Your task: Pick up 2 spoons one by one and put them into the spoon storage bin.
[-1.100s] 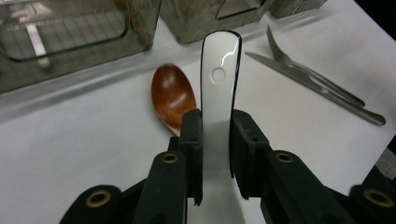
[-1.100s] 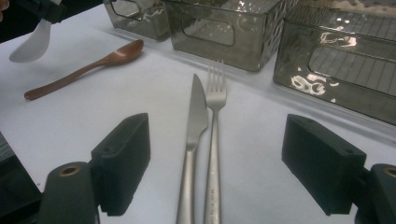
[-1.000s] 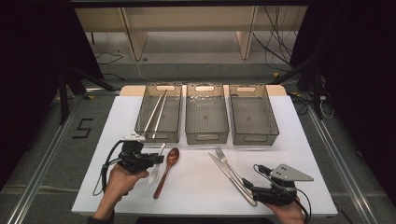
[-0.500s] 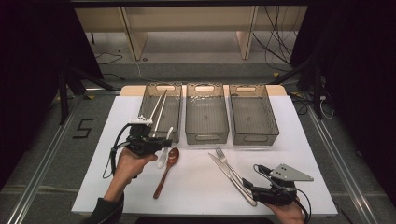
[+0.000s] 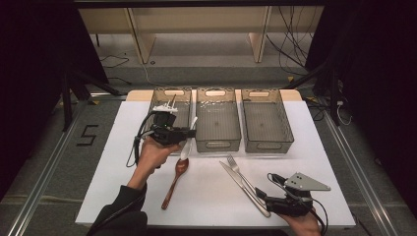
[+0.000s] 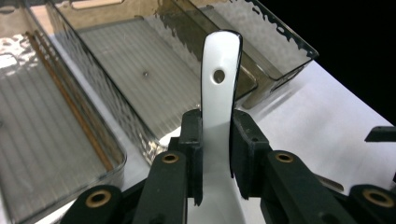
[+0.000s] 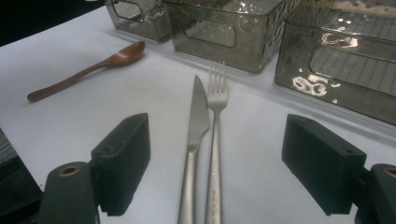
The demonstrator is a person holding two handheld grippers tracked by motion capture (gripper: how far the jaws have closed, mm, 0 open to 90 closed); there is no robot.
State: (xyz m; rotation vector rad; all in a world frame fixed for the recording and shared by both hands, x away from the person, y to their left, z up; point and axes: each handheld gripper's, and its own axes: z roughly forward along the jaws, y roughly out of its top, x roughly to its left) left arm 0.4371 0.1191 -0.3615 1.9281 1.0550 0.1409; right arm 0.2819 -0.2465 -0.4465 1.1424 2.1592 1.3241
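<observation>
My left gripper (image 5: pixel 188 133) is shut on a white ceramic spoon (image 5: pixel 186 146) and holds it above the table, just in front of the left bin (image 5: pixel 158 96). In the left gripper view the spoon's handle (image 6: pixel 219 93), with a small hole near its end, sticks out between the jaws toward the middle bin (image 6: pixel 140 60). Brown chopsticks (image 6: pixel 70 105) lie in the left bin. My right gripper (image 5: pixel 261 197) rests open on the table at the front right. A steel knife (image 7: pixel 196 126) and fork (image 7: pixel 216 121) lie side by side between its jaws, untouched.
A wooden spoon (image 5: pixel 174 181) lies on the white table (image 5: pixel 113 162) below the left hand. Three smoky clear bins stand in a row at the back; the middle bin (image 5: pixel 218 142) and the right bin (image 5: pixel 268 142) hold nothing.
My left hand has lifted the white spoon off the table and carried it away from the person toward the bins. The right gripper has stayed put.
</observation>
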